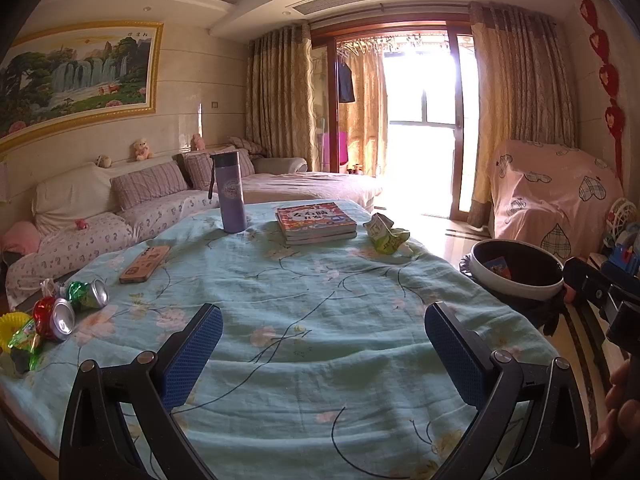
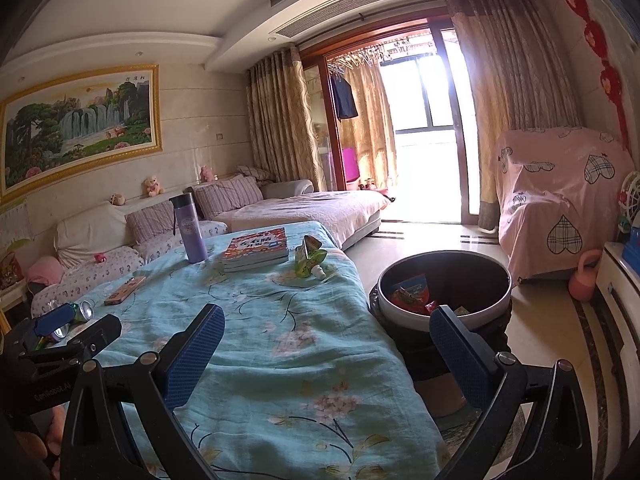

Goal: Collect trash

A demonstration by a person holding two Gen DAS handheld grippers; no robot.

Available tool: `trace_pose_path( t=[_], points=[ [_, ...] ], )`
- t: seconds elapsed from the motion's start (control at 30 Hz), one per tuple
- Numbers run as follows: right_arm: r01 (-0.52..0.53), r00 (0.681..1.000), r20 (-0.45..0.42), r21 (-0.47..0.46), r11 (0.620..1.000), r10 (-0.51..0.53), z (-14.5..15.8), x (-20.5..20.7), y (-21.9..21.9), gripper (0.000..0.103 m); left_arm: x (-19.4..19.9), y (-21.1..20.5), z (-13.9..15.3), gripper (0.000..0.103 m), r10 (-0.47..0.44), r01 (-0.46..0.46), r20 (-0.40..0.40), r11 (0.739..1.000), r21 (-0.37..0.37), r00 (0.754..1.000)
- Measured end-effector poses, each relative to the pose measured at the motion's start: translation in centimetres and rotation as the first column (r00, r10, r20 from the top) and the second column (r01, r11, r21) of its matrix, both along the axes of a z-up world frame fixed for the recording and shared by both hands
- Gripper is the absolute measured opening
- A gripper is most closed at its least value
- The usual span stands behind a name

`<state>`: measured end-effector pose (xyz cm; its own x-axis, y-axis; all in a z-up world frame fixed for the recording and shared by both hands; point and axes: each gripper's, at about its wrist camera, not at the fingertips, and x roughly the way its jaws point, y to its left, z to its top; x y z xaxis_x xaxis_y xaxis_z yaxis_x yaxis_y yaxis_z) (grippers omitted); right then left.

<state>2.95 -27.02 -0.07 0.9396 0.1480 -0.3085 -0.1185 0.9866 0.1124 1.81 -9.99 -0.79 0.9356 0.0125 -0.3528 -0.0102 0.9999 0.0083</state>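
A table with a light blue flowered cloth point(image 1: 304, 320) holds trash. A red crushed can point(image 1: 54, 317), a green crushed can point(image 1: 88, 294) and bright wrappers point(image 1: 22, 340) lie at its left edge. A crumpled green-white carton point(image 1: 385, 234) lies at the far right, also in the right wrist view point(image 2: 309, 261). A round bin point(image 2: 444, 286) with wrappers inside stands on the floor right of the table, also in the left wrist view point(image 1: 516, 266). My left gripper point(image 1: 323, 332) is open and empty above the cloth. My right gripper point(image 2: 326, 334) is open and empty over the table's right edge.
A purple bottle point(image 1: 230, 192), a stack of books point(image 1: 316, 222) and a wooden box point(image 1: 145, 263) stand on the table. A sofa point(image 1: 120, 208) runs along the left wall. A pink-covered chair point(image 2: 560, 200) stands at the right.
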Motion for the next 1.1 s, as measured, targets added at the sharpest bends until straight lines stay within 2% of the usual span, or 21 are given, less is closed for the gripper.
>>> trace_pose_path(
  t=[1.1],
  points=[
    [-0.024, 1.0, -0.006, -0.004, 1.0, 0.024, 0.32, 0.37, 0.6, 0.103, 0.67, 0.57, -0.04, 0.102, -0.008, 0.008, -0.005, 1.0, -0.012, 1.0]
  ],
)
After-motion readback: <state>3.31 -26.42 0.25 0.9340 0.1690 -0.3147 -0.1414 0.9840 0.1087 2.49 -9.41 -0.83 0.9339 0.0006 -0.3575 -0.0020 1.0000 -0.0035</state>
